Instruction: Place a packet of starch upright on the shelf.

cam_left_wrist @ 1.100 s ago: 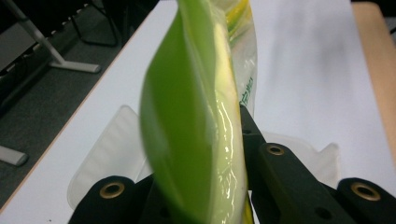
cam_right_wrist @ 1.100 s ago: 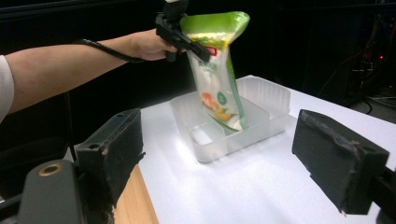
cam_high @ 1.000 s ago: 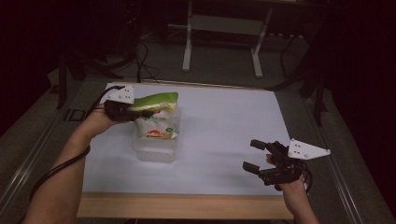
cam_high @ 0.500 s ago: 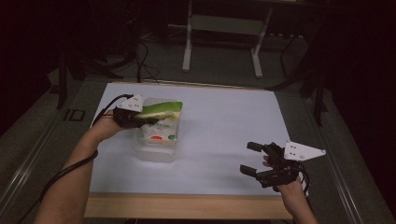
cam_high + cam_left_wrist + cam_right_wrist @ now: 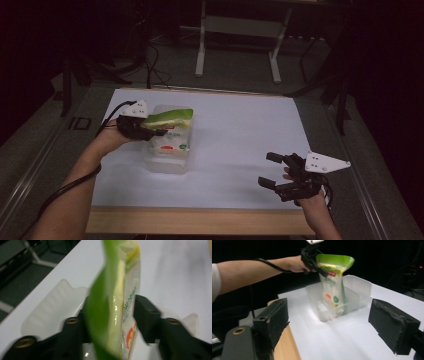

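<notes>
While the left gripper (image 5: 159, 131) is pinching the green top of a pouch (image 5: 169, 119) between its jaws, the pouch is hanging upright with its white lower end down inside the clear bin (image 5: 167, 162). In the left gripper view both jaws are pressing the pouch (image 5: 113, 315) flat. The bin is sitting on the white table (image 5: 240, 135), left of centre. The right gripper (image 5: 272, 171) is hovering near the table's front right, jaws spread wide, gripping nothing. In the right gripper view the pouch (image 5: 333, 282) is leaning slightly, its bottom resting in the bin (image 5: 357, 293).
</notes>
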Demonstrator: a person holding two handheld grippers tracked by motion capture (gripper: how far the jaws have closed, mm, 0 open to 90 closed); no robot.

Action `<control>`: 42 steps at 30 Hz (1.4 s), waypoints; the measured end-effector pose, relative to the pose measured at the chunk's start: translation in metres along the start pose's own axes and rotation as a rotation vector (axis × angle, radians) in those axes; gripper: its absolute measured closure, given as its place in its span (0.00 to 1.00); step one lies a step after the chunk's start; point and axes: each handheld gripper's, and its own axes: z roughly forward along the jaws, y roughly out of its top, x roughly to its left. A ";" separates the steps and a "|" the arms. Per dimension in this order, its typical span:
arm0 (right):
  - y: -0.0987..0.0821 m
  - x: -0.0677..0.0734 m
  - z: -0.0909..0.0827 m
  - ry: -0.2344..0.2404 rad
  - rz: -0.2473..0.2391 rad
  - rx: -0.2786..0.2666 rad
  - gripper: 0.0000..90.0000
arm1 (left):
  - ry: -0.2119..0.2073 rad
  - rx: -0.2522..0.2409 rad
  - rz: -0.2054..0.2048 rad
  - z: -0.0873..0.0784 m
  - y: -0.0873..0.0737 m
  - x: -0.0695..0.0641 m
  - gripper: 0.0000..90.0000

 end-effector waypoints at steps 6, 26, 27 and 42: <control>-0.012 -0.003 0.004 -0.088 -0.015 0.054 0.15 | 0.058 -0.068 -0.126 -0.011 -0.011 -0.003 0.39; -0.014 -0.005 0.004 -0.126 -0.007 0.046 0.16 | 0.296 -0.105 -0.241 -0.023 -0.008 -0.039 0.01; -0.014 -0.005 0.003 -0.127 -0.009 0.044 0.15 | 0.310 -0.112 -0.236 -0.026 -0.008 -0.041 0.01; -0.015 -0.003 -0.011 -0.172 0.000 0.022 0.16 | 0.406 -0.189 -0.301 -0.077 -0.028 -0.090 0.01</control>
